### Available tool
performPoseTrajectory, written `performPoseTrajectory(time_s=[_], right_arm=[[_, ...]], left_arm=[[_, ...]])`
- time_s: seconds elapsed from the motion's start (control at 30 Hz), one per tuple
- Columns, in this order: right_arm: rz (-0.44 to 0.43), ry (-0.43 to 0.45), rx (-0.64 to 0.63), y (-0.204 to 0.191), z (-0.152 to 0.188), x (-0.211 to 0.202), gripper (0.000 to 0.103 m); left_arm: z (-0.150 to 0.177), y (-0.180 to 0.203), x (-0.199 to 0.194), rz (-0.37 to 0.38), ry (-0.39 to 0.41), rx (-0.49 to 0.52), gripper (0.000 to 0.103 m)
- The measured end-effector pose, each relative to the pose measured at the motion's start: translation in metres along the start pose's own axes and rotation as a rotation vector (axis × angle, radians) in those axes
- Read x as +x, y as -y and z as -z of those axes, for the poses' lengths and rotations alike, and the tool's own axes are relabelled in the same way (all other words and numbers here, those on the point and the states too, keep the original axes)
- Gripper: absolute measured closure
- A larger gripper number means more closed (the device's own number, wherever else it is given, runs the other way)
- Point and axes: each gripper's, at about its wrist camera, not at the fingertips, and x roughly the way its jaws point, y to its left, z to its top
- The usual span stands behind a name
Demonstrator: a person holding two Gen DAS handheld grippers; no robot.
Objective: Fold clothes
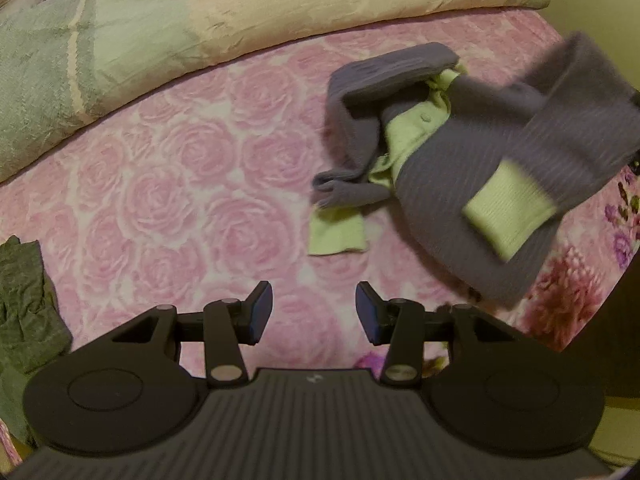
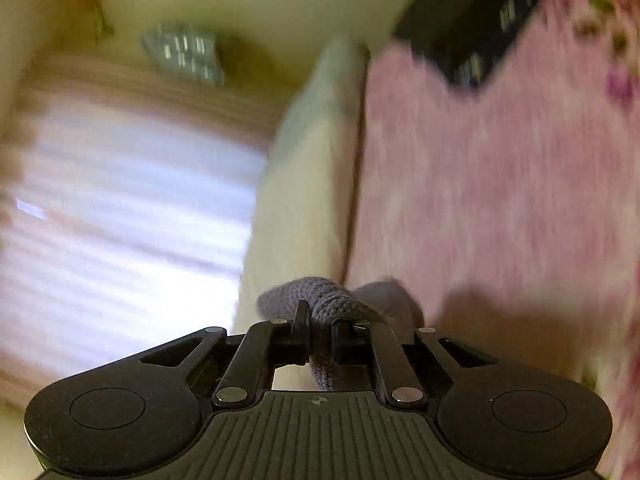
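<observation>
So the grey sweater [image 1: 460,176] with the lime-green trim is lying bunched on the pink rose bedspread [image 1: 180,200], over toward the right side of the bed. 1 part of it is lifted off the bed and blurry in the left wrist view, a sleeve with a green cuff as far as I can tell. The other green cuff sits flat on the bedspread by the crumpled near edge.

The right hand-held gripper [image 2: 320,334] is clamped down narrow on a fold of that grey knit, with fabric poking out past the fingertips. The left hand-held gripper [image 1: 314,312] is spread wide with nothing in it, hovering over bare bedspread just short of the sweater.

What could go wrong: the right wrist view is heavily smeared, so my guess is that gripper is swinging fast, and a thick stretchy knit pinched at only 1 spot can slide out or drag the whole garment with it instead of folding over cleanly. With the left side not pinning anything, the body could shift or the bunched collar area could get folded in crooked.

No containers anywhere in view, just the bed. A green and cream quilt [image 1: 160,28] is heaped along the far edge, and an olive green garment [image 1: 24,312] sits crumpled at the left.
</observation>
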Motion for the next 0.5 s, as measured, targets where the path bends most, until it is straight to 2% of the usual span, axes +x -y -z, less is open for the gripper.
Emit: performPoseTrajectory(time_s=[0.1, 0.3, 0.37, 0.4, 0.43, 0.5], right_arm=[[-0.041, 0.104, -0.024, -0.013, -0.059, -0.020, 0.096], [0.127, 0.134, -0.022, 0.014, -0.128, -0.002, 0.096], [0.183, 0.144, -0.022, 0.023, -0.151, 0.004, 0.059], [0.211, 0.149, -0.021, 0.028, -0.163, 0.007, 0.021], [0.239, 0.154, -0.021, 0.032, -0.174, 0.010, 0.017], [0.295, 0.164, -0.021, 0.042, -0.197, 0.016, 0.017]], left_arm=[[-0.006, 0.024, -0.001, -0.002, 0.007, -0.013, 0.061], [-0.020, 0.072, 0.005, -0.005, 0.014, -0.034, 0.061], [-0.024, 0.088, 0.015, -0.001, 0.013, -0.019, 0.059], [-0.027, 0.096, 0.021, -0.004, 0.016, -0.006, 0.058], [-0.031, 0.102, 0.028, -0.014, 0.022, 0.009, 0.056], [-0.041, 0.112, 0.046, -0.036, 0.037, 0.051, 0.055]])
